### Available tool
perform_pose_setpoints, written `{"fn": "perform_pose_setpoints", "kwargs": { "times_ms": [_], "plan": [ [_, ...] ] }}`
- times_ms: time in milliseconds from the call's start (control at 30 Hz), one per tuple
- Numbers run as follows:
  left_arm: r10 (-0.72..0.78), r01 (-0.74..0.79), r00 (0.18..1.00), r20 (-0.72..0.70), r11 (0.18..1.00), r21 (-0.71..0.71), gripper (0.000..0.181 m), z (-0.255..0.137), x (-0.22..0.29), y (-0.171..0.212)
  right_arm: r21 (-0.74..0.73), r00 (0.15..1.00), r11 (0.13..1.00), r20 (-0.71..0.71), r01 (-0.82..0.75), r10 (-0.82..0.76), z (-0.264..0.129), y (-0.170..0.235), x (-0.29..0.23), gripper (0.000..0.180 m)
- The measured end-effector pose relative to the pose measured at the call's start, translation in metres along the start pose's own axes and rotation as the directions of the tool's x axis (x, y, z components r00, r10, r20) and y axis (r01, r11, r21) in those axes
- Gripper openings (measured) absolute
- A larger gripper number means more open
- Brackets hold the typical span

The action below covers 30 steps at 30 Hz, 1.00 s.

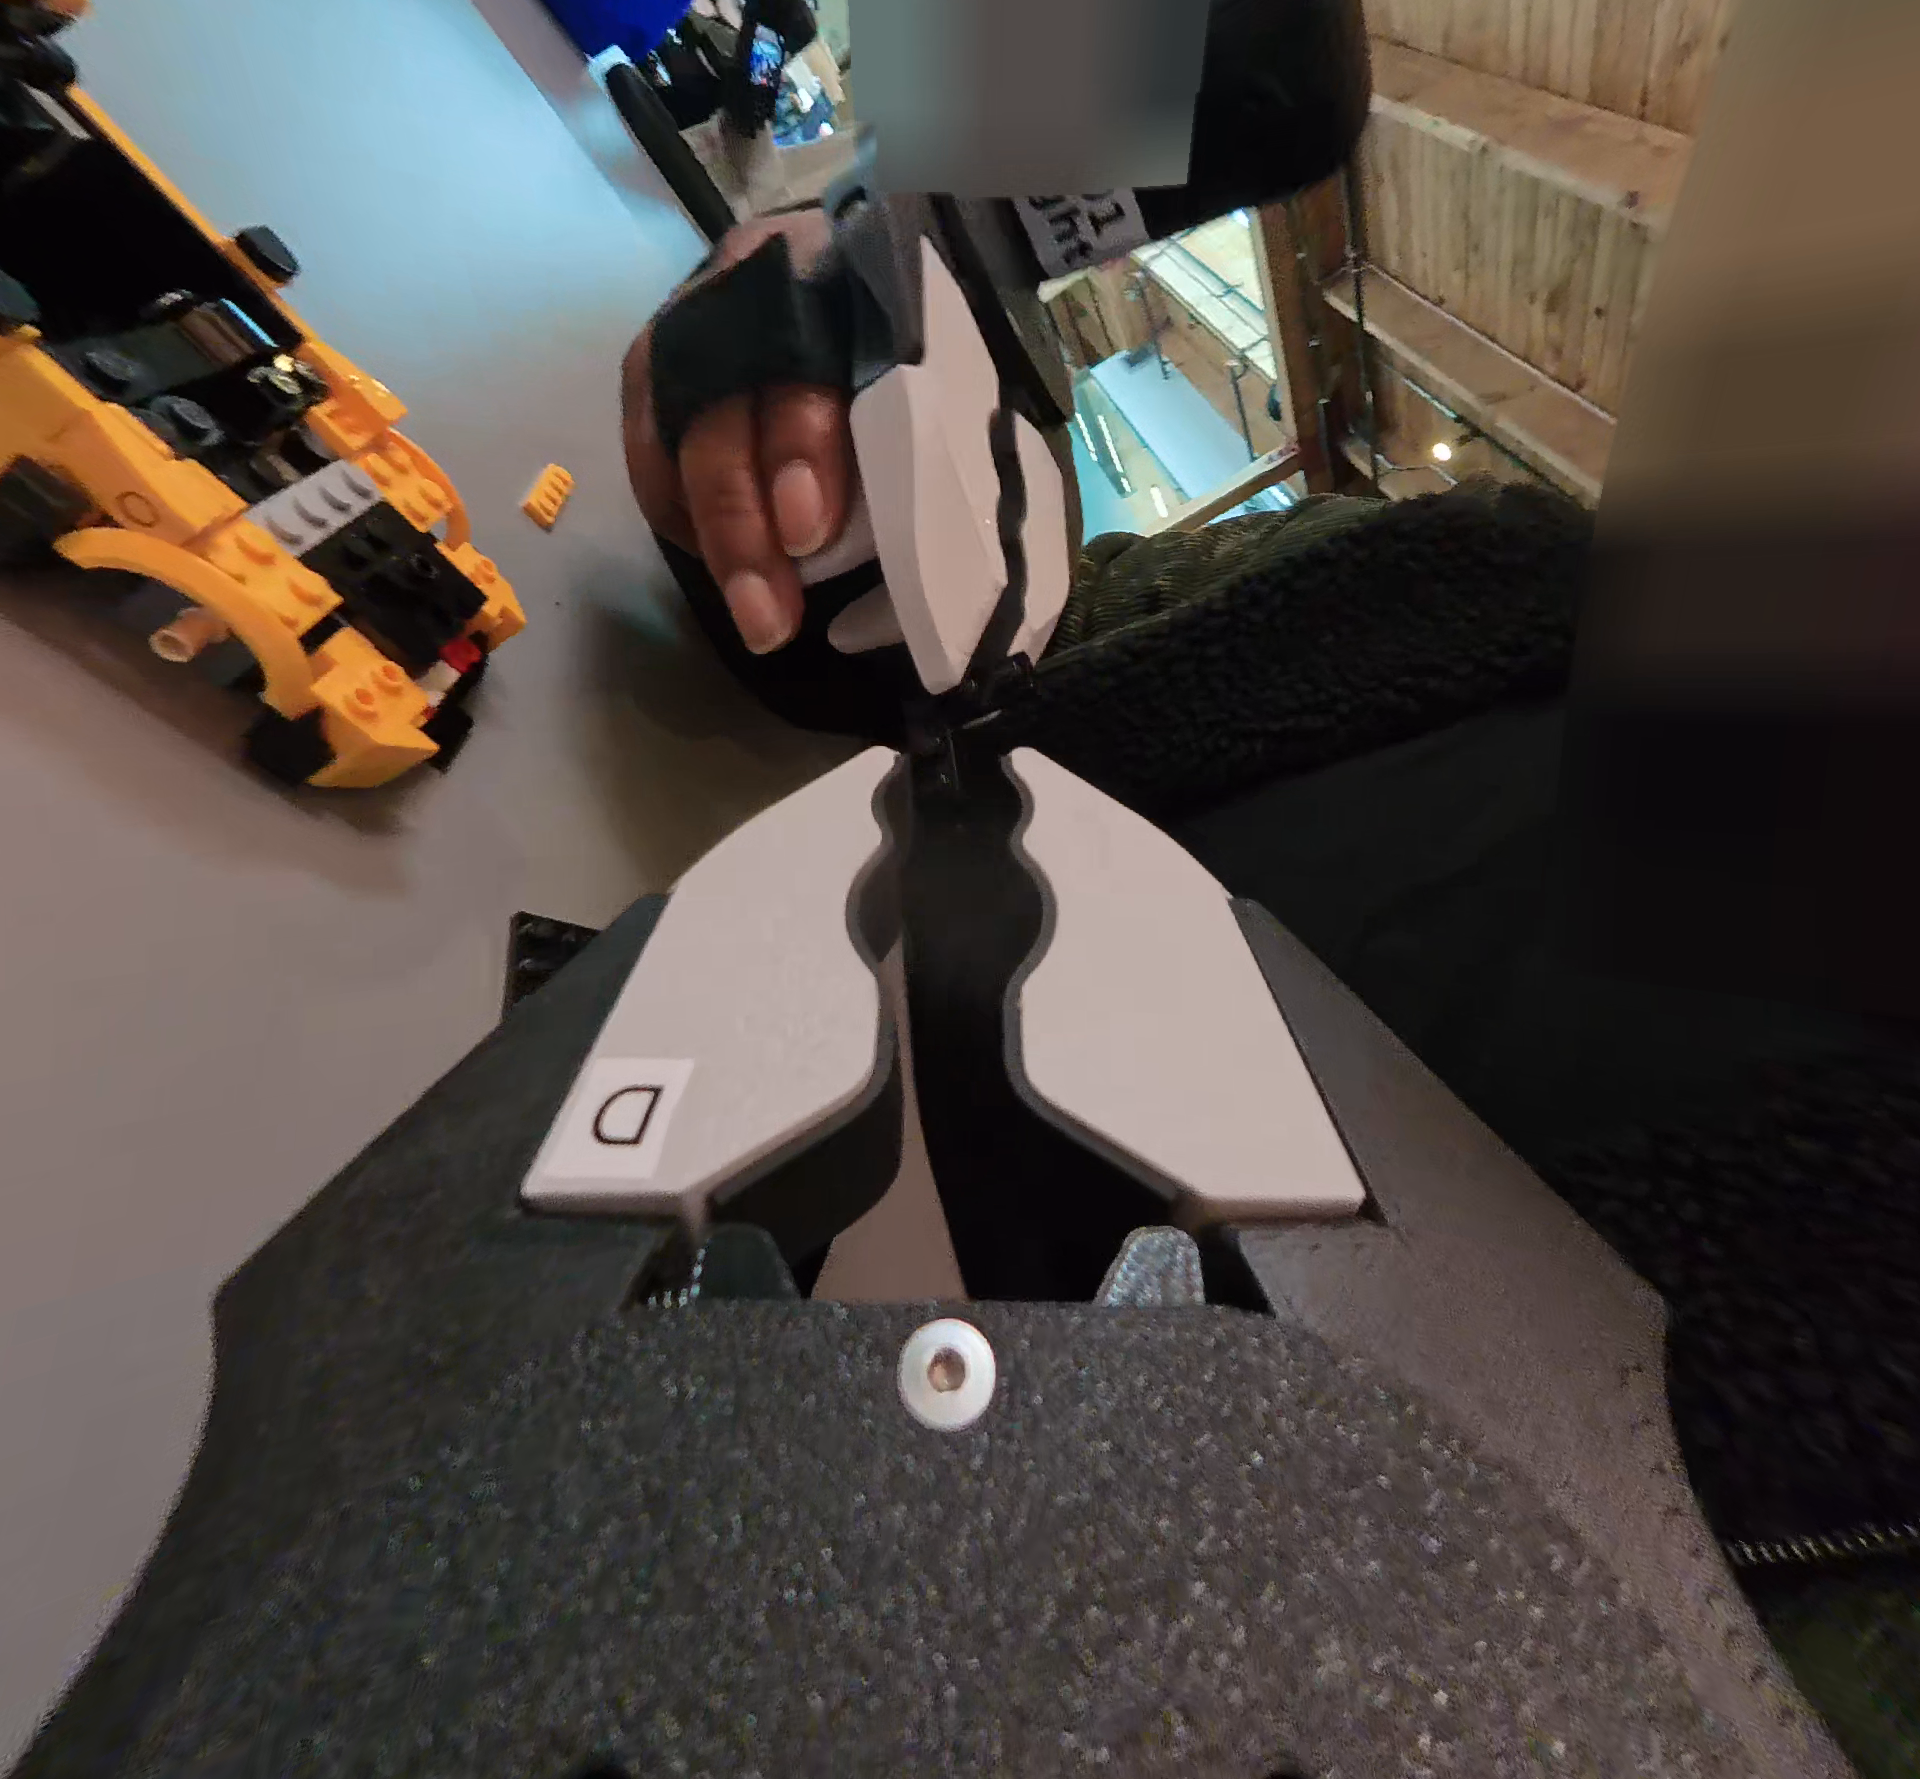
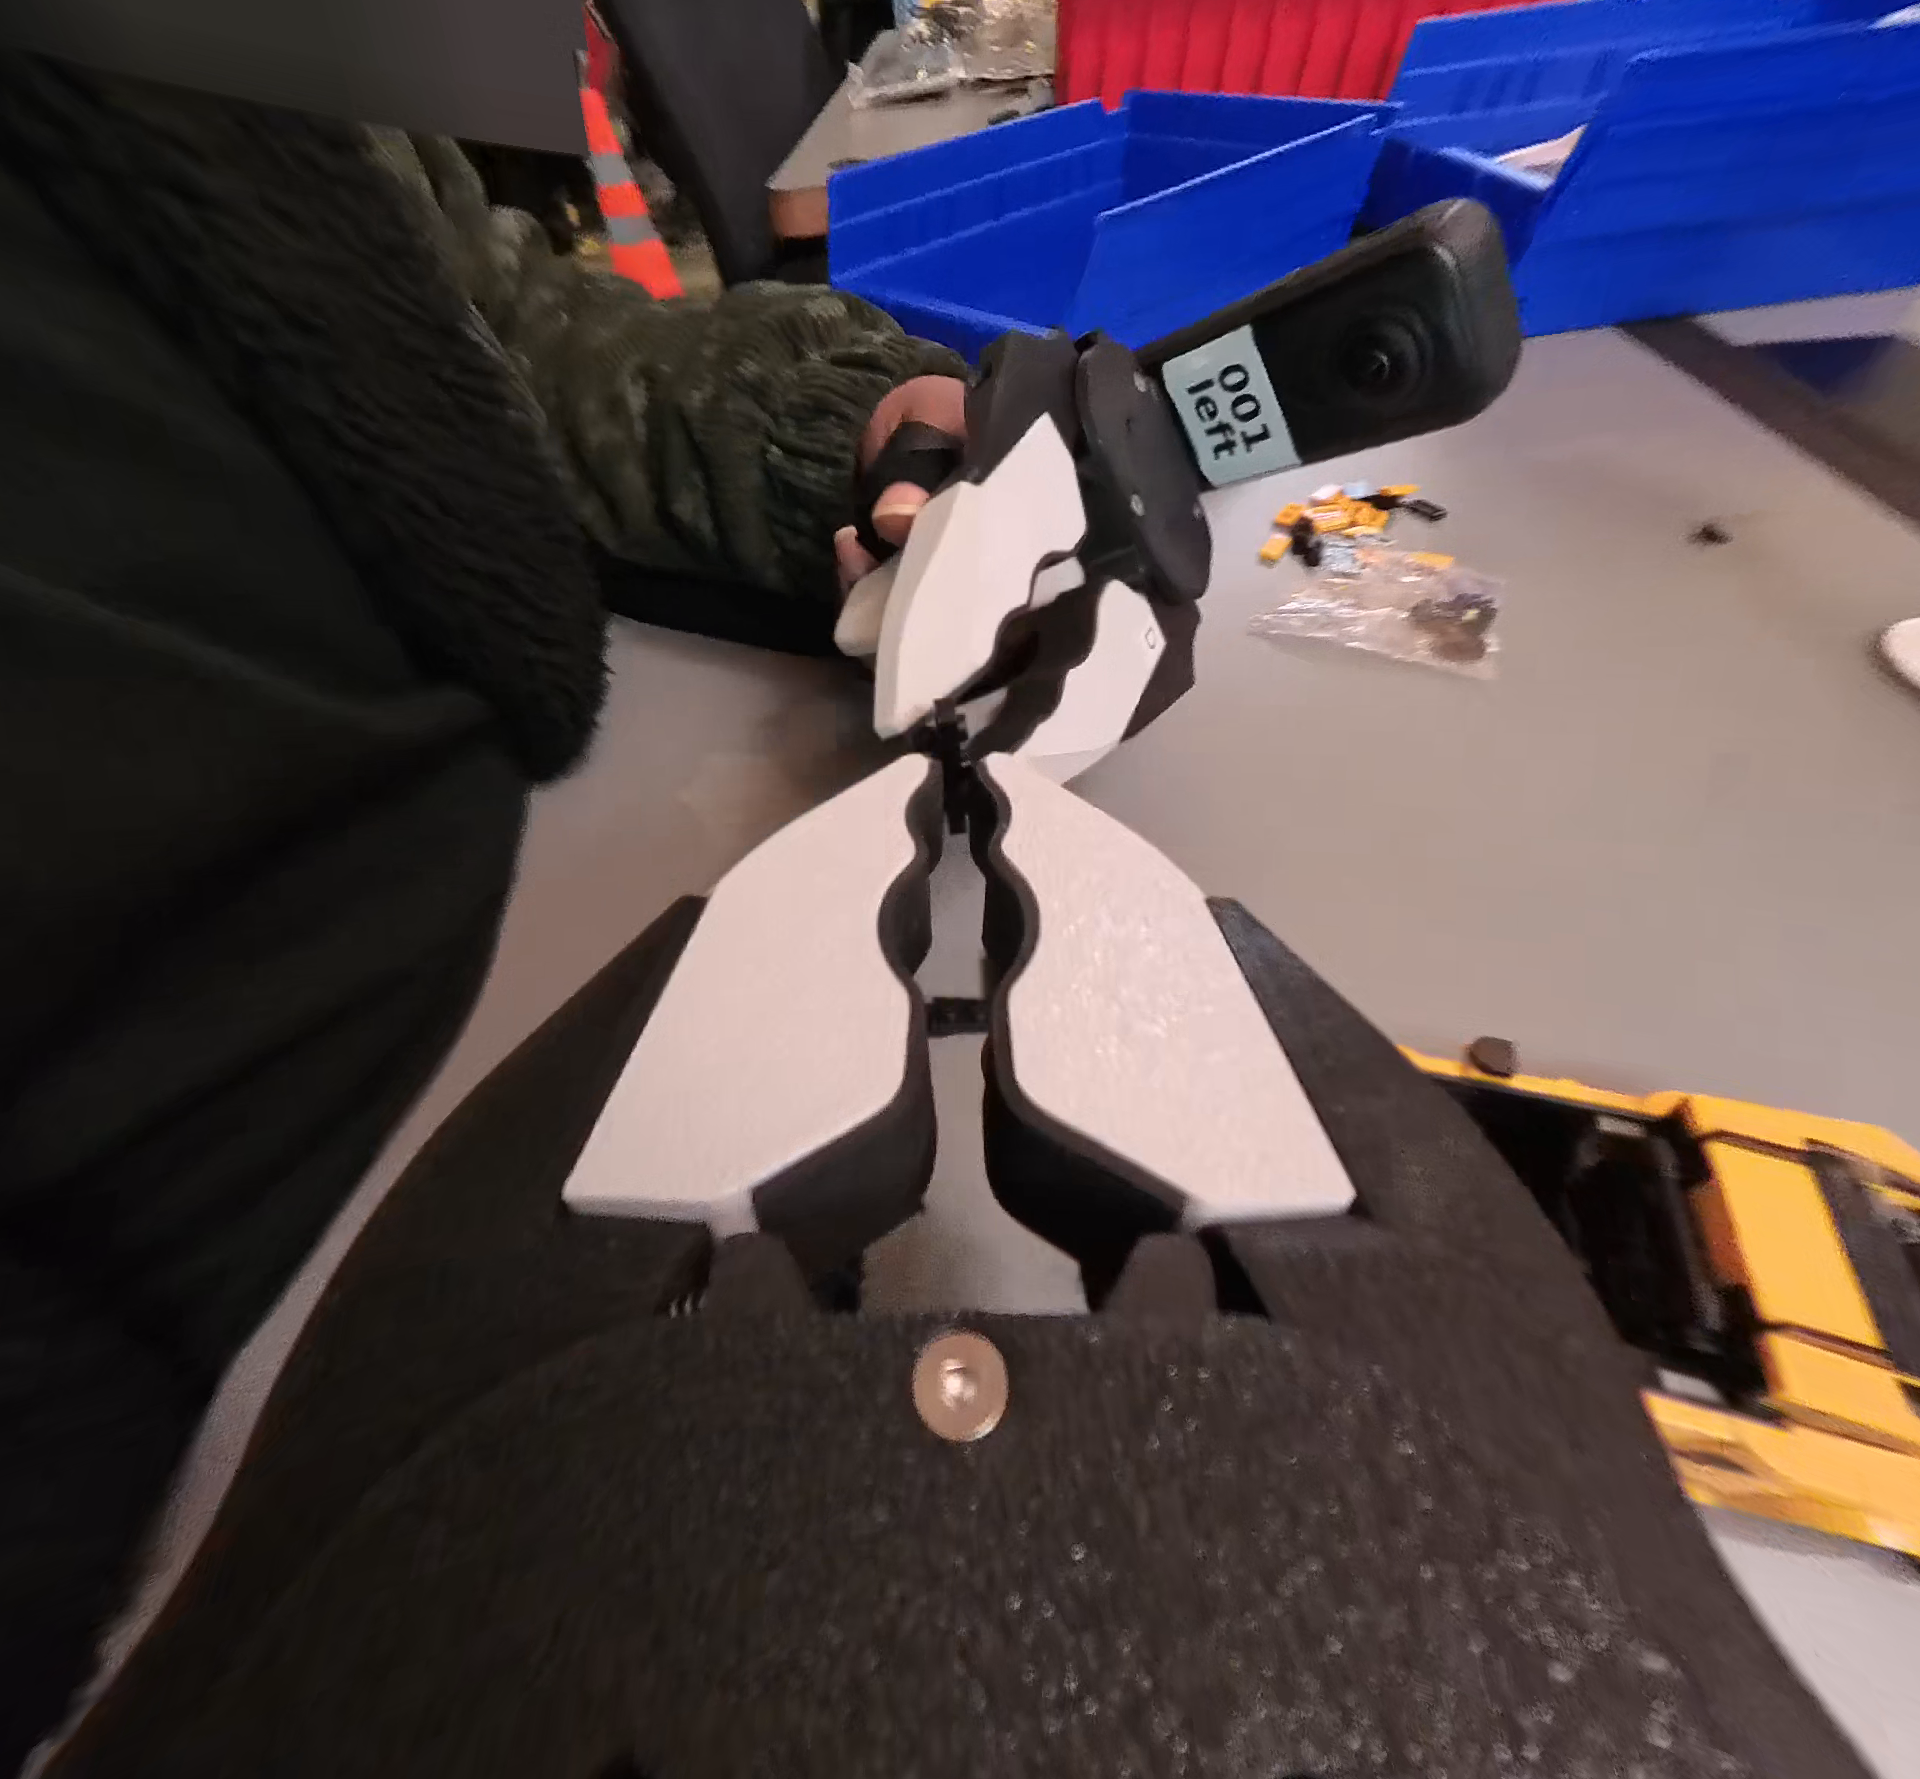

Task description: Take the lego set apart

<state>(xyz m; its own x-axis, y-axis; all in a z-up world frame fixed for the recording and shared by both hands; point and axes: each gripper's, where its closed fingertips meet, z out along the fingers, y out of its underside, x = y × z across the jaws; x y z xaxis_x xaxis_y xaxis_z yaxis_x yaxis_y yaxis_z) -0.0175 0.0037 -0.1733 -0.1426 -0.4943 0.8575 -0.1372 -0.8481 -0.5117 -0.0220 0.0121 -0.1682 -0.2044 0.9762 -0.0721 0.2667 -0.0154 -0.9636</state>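
A small black lego piece (image 1: 951, 730) is held in the air between both grippers, which meet tip to tip. My left gripper (image 1: 948, 765) is shut on its near end. My right gripper (image 1: 979, 678) is shut on its far end, with a hand around its handle. In the right wrist view my right gripper (image 2: 956, 786) pinches the same black piece (image 2: 954, 799), and my left gripper (image 2: 940, 734) comes in from above. The yellow and black lego car (image 1: 239, 524) stands on the grey table to the left, partly stripped; it also shows at the lower right (image 2: 1766, 1314).
A loose yellow plate (image 1: 548, 494) lies beside the car. A pile of loose pieces (image 2: 1351, 519) and a clear plastic bag (image 2: 1382, 609) lie farther back. Blue bins (image 2: 1195, 202) and a red bin (image 2: 1299, 15) stand at the table's far side. A dark sleeve (image 2: 260, 586) fills the left. Only a small space, under 4 cm, lies between the two pairs of fingers.
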Motion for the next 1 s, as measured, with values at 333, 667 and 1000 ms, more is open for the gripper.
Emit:
{"fn": "perform_pose_setpoints", "kwargs": {
  "times_ms": [333, 667, 1000],
  "plan": [
    [-0.064, 0.063, 0.996, -0.062, 0.998, -0.019, 0.019, 0.004, 0.003, 0.005, -0.006, 0.972, 0.989, 0.181, -0.151, 0.149, -0.002, -0.001, -0.016, 0.004],
    [-0.09, 0.063, 0.979, -0.182, 0.987, -0.151, 0.009, 0.022, 0.02, 0.029, -0.034, 0.969, 0.999, 0.248, 0.032, -0.023, 0.0, -0.001, -0.043, 0.004],
    [0.011, -0.025, 0.987, -0.162, 0.996, -0.081, 0.009, 0.023, 0.022, 0.018, 0.003, 0.98, 0.998, 0.189, 0.064, -0.063, -0.005, -0.008, -0.036, 0.005]
  ]
}}
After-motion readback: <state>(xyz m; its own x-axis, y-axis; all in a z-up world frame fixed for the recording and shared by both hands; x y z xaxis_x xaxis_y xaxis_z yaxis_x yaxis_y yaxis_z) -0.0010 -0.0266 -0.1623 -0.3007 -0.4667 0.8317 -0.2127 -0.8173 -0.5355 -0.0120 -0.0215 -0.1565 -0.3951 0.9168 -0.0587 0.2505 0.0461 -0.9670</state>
